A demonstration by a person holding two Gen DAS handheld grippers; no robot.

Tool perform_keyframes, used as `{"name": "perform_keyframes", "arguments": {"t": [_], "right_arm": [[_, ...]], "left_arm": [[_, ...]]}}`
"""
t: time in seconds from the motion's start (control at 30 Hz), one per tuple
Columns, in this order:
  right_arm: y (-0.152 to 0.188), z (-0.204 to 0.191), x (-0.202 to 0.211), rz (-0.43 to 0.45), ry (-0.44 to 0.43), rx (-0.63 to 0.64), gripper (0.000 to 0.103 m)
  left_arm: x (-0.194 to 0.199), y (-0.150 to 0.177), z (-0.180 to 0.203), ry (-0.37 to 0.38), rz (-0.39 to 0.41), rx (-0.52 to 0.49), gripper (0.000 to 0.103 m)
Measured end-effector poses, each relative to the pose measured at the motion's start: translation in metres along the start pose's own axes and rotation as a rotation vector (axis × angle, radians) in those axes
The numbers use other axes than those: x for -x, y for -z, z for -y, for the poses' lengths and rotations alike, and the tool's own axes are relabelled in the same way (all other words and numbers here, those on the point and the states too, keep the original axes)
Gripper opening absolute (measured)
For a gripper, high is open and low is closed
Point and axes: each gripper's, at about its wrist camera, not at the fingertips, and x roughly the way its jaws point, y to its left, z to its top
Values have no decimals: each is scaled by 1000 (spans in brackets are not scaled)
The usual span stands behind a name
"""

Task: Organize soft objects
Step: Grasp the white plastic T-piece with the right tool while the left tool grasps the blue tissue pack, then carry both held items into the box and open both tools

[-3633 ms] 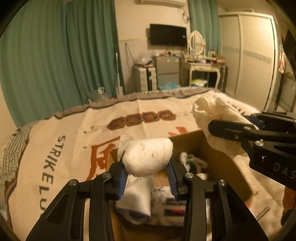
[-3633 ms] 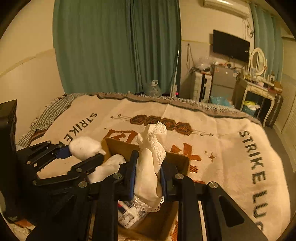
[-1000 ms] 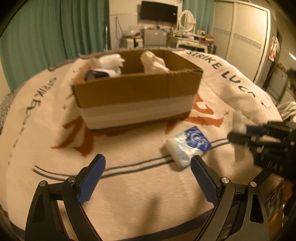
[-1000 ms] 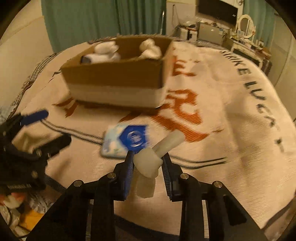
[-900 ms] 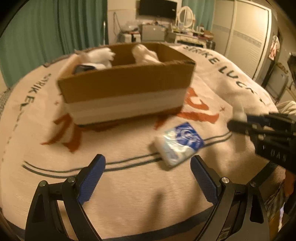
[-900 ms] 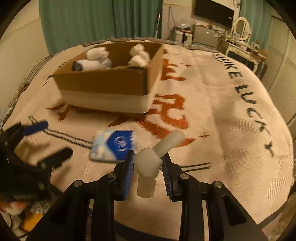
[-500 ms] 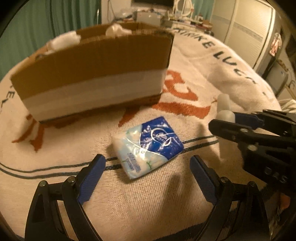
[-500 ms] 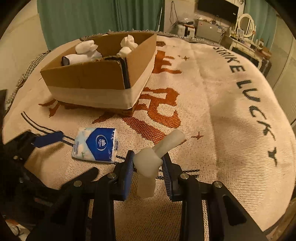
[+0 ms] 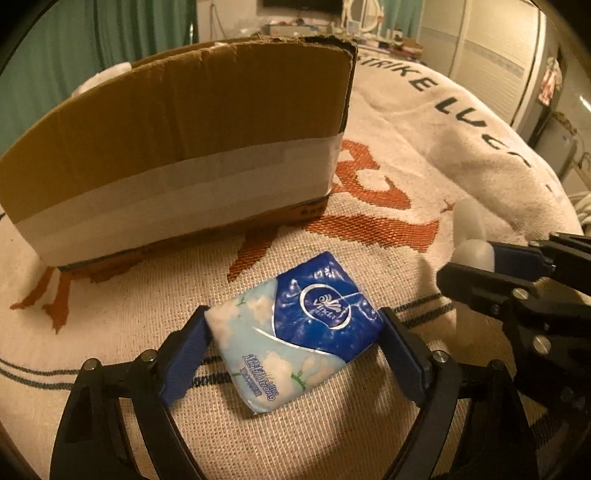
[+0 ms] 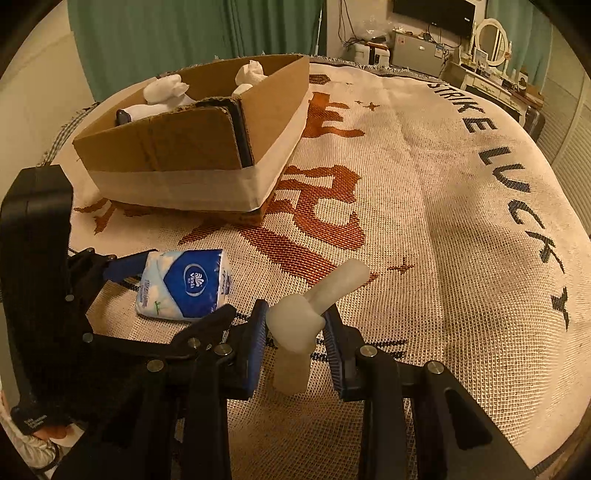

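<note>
Blue pads of my left gripper (image 9: pixel 291 354) bracket the tissue pack (image 9: pixel 295 332), which lies flat on the woven blanket (image 9: pixel 388 122). Both pads appear to touch the pack's short ends, but I cannot tell whether they are squeezing it or only resting against it; the pack is not lifted. My right gripper (image 10: pixel 297 332) is pinching a pale rubbery toy (image 10: pixel 306 317), a soft T-shaped piece whose stub points up and to the right, held above the blanket.

Progress, as I judge it: the cardboard box (image 10: pixel 207 147) beyond both grippers already holds several white cloth bundles (image 10: pixel 162 90), so part of the sorting is done. Two items remain outside it: the tissue pack and the toy.

Obstructions: the box's near wall stands upright between the grippers and its interior, so each item has to clear that rim. The two grippers sit close together, the left finger just beside the right one in the right wrist view; I would treat contact between them as a risk. A dresser with a mirror (image 10: pixel 491 35) and green curtains (image 10: pixel 184 37) stand well apart.
</note>
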Motion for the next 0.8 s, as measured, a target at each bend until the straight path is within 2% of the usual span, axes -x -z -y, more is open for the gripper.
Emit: {"name": "perform_keyframes", "arguments": {"t": [0.2,0.4,0.57,0.7,0.8], "right_arm": [[1,1,10,23,11,-19,29],[2,-7,39,76,7,-40,29],[-3,-25,79,148,28,-9,29],[-11,-39,112,214,43,15,29],[-21,-50,138,264,41,37,29]], "left_arm": [[32,9,-5,10,40,-3,86],[85,8,-10,-8,132,-9,86],[134,7,-23,-16,220,-3,86],[164,-1,-28,-61,293,-17,86],[186,-12,-33,-58,357,-11,86]]}}
